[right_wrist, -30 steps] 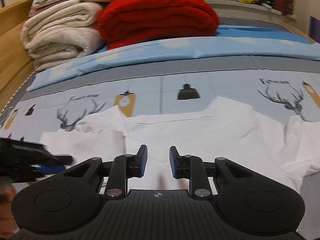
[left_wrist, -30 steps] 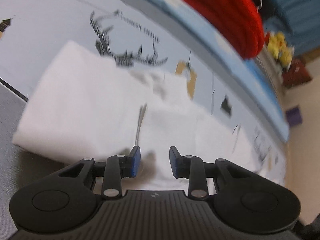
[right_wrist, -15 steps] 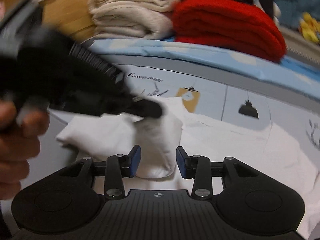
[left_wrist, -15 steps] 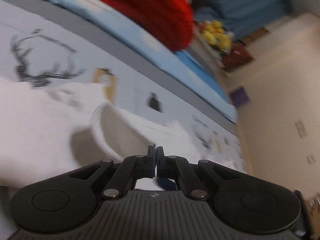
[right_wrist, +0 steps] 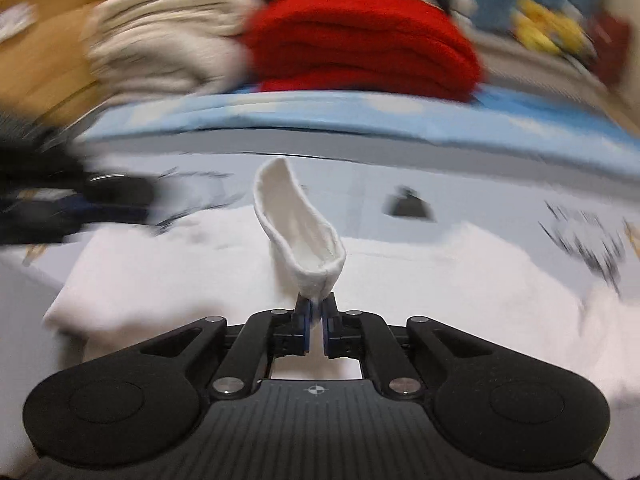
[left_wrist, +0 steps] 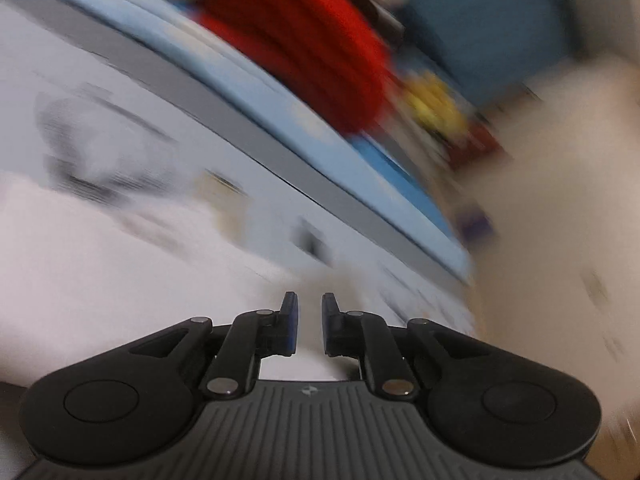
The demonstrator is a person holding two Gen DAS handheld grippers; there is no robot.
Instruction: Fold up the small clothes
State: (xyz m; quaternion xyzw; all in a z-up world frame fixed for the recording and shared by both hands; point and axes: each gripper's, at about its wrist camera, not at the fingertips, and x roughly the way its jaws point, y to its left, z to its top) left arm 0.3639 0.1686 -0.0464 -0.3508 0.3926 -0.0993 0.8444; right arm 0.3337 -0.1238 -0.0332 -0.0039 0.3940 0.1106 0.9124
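Both hand-held grippers changed since a second ago: left one clamped, is now letting go and lifting off the cloth; right one swung over and bit the fabric it was only hovering over.

Left hand-held gripper (left_wrist: 308,322): jaws opening, a narrow gap between the pads, nothing in it. Its view is heavily smeared, so detail is poor. White garment (left_wrist: 120,272) lies below and to its left on the bed (left_wrist: 256,216).

From the right wrist view, the left hand-held gripper (right_wrist: 116,196) shows as a dark blur at far left, just above the garment's left edge.

Right hand-held gripper (right_wrist: 316,320): clamped on a fold of the white garment (right_wrist: 302,232). The pinched flap stands up straight ahead of the fingers, long axis running away from the gripper and leaning slightly left, free end pointing toward the red blanket (right_wrist: 360,40) at the back. Looks like a sleeve or hem end; can't tell which.

The rest of the garment is spread flat across the bed, long axis left to right, under and beyond both grippers.

Judgement: right hand owns the fold. Next move likely carries that flap across the body. Left is nearer the left edge, free to pin or regrip.
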